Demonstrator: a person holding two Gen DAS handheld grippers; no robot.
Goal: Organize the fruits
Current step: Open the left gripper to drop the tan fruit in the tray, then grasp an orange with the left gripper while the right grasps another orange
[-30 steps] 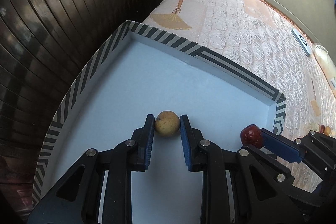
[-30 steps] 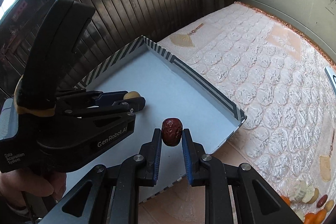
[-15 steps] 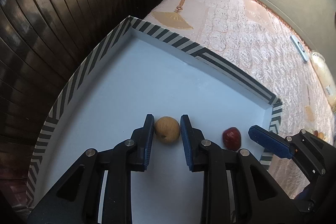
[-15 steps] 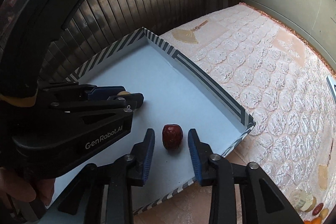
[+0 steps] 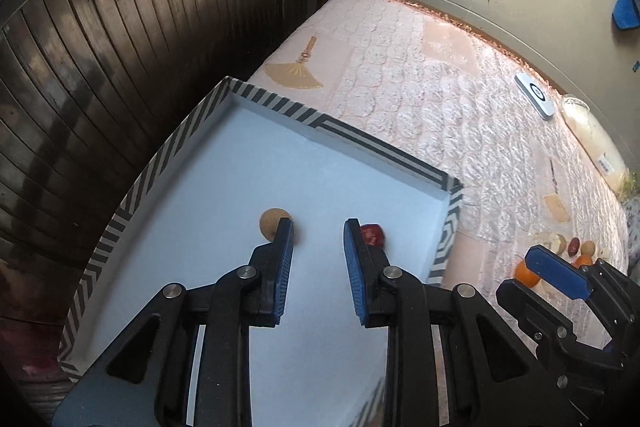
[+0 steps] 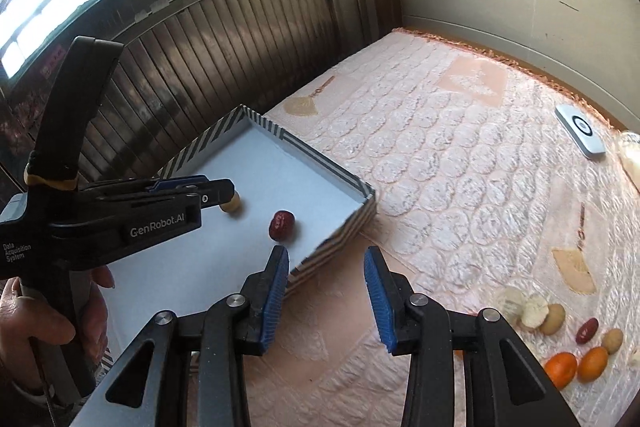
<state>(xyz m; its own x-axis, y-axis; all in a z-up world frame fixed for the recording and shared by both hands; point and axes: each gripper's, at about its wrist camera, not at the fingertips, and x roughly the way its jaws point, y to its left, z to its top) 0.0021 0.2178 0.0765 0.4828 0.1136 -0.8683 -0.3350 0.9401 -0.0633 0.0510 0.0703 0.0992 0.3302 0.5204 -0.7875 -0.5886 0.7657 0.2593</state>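
A shallow white box with a black-and-white striped rim (image 5: 384,151) (image 6: 320,159) lies on the pink quilted mattress. A tan round fruit (image 5: 271,222) (image 6: 233,205) and a dark red date (image 5: 373,235) (image 6: 281,225) lie on its floor. My left gripper (image 5: 318,251) is open and empty above the box floor, between the two fruits. My right gripper (image 6: 326,285) is open and empty, raised over the box's near right corner. Several loose fruits (image 6: 576,347) (image 5: 560,255), among them two oranges, lie on the mattress at the right.
A dark slatted wooden wall (image 5: 120,67) runs along the box's left side. A white flat device (image 6: 580,129) (image 5: 535,95) and a plastic bottle (image 5: 592,139) lie near the far wall. A hand (image 6: 52,323) holds the left gripper handle.
Both grippers opened and pulled back and up. The tan fruit and the red date now lie free on the box floor. The right gripper moved right, past the box's corner.
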